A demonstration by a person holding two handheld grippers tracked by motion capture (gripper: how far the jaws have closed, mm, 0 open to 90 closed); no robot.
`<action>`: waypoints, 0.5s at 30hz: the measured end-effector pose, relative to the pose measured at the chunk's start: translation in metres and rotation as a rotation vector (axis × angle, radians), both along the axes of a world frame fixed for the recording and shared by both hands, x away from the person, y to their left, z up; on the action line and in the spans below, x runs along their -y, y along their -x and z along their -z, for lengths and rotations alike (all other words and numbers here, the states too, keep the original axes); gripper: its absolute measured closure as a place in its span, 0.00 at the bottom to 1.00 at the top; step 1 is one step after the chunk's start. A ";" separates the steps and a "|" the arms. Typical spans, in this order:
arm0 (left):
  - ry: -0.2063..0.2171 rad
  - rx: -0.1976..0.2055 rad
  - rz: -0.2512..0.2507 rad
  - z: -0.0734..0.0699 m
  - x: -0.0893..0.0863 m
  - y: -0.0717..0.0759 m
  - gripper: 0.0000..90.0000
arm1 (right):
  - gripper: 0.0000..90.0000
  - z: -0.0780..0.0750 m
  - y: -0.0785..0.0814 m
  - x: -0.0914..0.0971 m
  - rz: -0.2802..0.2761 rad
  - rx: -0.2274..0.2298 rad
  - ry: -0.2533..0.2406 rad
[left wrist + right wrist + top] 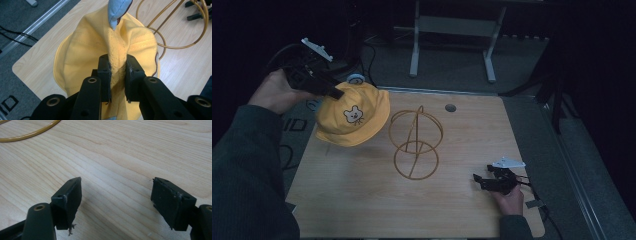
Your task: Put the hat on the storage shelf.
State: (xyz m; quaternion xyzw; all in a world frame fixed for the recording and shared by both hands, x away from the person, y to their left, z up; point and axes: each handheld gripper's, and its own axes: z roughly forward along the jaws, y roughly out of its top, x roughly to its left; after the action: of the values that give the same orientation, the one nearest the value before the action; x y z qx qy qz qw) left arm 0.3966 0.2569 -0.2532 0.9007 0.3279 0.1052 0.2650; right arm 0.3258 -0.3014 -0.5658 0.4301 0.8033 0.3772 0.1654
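Observation:
A yellow bucket hat (353,114) with a small bear face on its front hangs above the table's left side. My left gripper (333,93) is shut on a fold of the hat's fabric (117,65), near a light blue ear (117,10) at its top. A gold wire stand (415,142) of crossed hoops sits upright at the middle of the table, just right of the hat. My right gripper (478,180) rests low over the wood at the front right, jaws wide apart, open with nothing between its pads (72,195).
The light wood table (462,220) has a small round grommet (450,107) near its far edge. A grey metal frame (452,30) stands on the floor behind it. Cables lie on the dark floor at the left.

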 end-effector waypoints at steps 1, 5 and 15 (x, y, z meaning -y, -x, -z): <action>0.004 0.000 0.004 -0.001 0.000 0.000 0.86 | 0.27 0.000 0.000 0.000 0.000 0.000 0.000; 0.023 0.003 0.019 -0.003 0.002 0.002 0.86 | 0.27 0.000 0.000 0.000 0.001 -0.001 0.000; 0.044 0.007 0.047 -0.009 0.006 0.003 0.86 | 0.27 0.000 0.000 0.000 0.001 -0.002 -0.001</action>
State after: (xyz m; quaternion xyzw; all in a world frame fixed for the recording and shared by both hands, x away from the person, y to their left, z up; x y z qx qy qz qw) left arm 0.3932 0.2512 -0.2444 0.9018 0.3078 0.0948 0.2882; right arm 0.3257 -0.3013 -0.5657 0.4307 0.8032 0.3771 0.1647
